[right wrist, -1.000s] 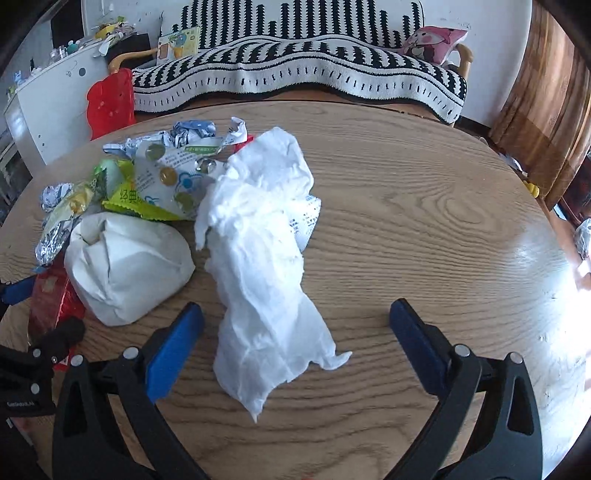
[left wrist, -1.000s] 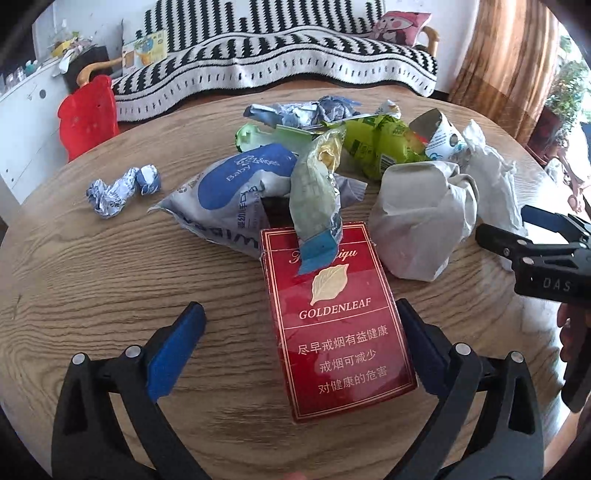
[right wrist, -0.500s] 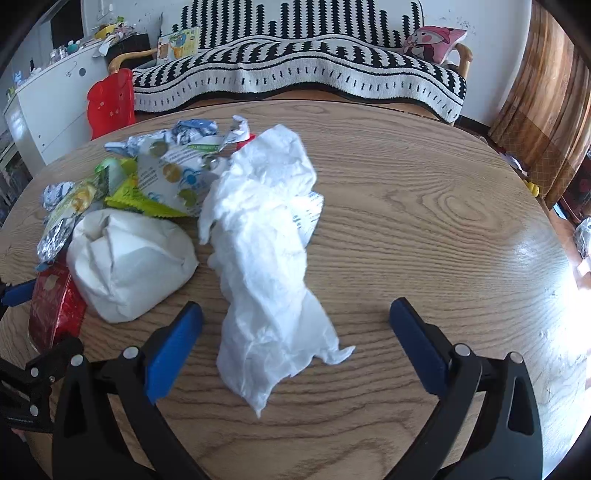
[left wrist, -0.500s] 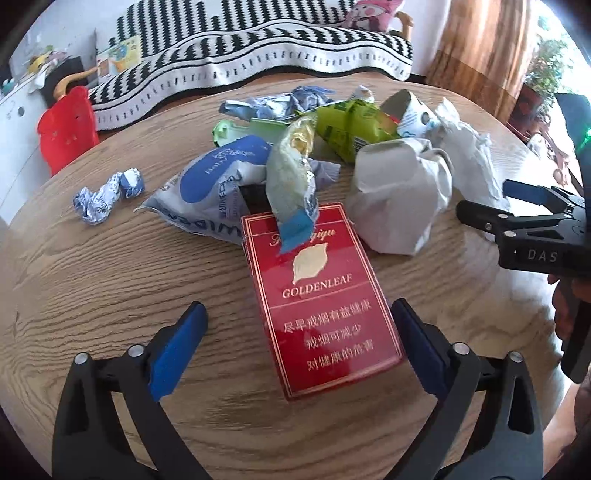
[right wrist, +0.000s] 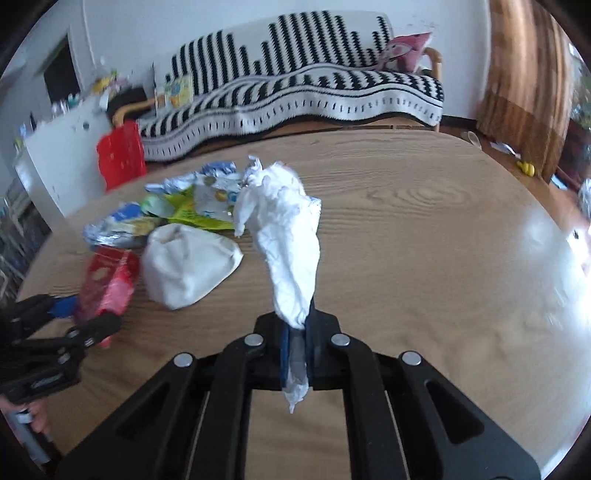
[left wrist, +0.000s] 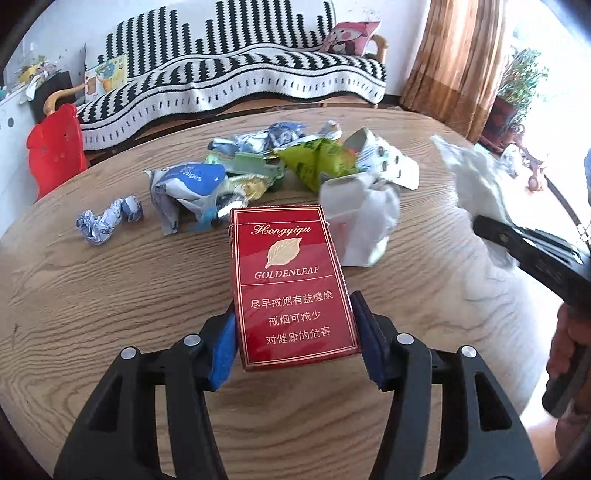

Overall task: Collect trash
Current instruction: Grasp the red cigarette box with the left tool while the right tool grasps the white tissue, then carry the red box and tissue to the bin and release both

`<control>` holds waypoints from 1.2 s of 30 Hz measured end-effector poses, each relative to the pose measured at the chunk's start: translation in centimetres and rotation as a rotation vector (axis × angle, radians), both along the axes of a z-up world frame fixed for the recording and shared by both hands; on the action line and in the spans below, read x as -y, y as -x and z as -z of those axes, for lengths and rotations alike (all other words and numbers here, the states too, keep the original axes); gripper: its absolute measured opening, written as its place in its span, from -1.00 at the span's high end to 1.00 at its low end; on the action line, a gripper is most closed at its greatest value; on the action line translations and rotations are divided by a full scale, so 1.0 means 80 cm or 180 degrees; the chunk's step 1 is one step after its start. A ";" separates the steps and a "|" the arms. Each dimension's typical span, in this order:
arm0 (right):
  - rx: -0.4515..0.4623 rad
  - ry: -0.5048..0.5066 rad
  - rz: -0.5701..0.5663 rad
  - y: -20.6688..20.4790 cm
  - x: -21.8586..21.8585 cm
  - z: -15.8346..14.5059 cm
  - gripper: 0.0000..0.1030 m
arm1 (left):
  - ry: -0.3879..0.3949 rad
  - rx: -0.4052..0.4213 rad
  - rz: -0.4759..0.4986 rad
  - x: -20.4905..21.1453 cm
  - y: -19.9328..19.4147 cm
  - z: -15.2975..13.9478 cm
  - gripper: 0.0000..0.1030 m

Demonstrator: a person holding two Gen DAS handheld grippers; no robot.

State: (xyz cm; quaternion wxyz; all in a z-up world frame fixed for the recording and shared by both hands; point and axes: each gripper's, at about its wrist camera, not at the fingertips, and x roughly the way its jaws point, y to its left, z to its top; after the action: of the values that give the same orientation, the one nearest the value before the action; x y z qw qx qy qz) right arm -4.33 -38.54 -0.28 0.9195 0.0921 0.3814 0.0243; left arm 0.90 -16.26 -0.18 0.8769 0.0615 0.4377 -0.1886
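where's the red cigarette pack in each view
Left wrist: red cigarette pack at centre, clamped in the left gripper.
Right wrist: lower left, beside the white paper bag.
Shared landmark: striped sofa behind the table.

Striped sofa (left wrist: 236,81), pink cushion (left wrist: 349,35), red chair (left wrist: 55,147), brown curtain (left wrist: 458,62).
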 end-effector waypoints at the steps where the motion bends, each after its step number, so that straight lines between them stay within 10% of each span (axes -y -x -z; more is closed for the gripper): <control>1: 0.0039 -0.0005 0.0018 0.018 0.004 -0.007 0.87 | 0.0087 0.0008 0.0056 0.001 0.009 -0.009 -0.07; 8: 0.0020 -0.0035 0.0289 0.160 0.056 -0.032 0.87 | 0.0437 0.0116 0.0578 0.061 0.099 -0.067 -0.08; 12: -0.0076 -0.0191 0.0550 0.238 0.100 -0.025 0.87 | 0.0528 -0.0298 0.1042 0.134 0.169 -0.047 -0.08; 18: -0.0823 -0.0830 0.1002 0.327 0.161 0.090 0.86 | 0.0223 -0.0856 0.1561 0.225 0.239 0.031 -0.08; 23: -0.1298 -0.1257 0.1192 0.353 0.171 0.188 0.86 | -0.0170 -0.1327 0.1845 0.264 0.265 0.112 -0.03; 25: -0.1367 -0.1368 0.1234 0.357 0.176 0.207 0.86 | -0.0417 -0.1058 0.1994 0.276 0.277 0.111 -0.03; 36: -0.1367 -0.1589 0.1296 0.358 0.204 0.218 0.86 | -0.0513 -0.1505 0.1936 0.295 0.274 0.148 -0.03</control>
State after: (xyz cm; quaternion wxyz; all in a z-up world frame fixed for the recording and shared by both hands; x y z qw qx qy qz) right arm -33.00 -54.89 -17.71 0.7540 0.3899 0.5215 -0.0864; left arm -21.01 -39.88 -12.04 0.6484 0.2119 0.6028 -0.4139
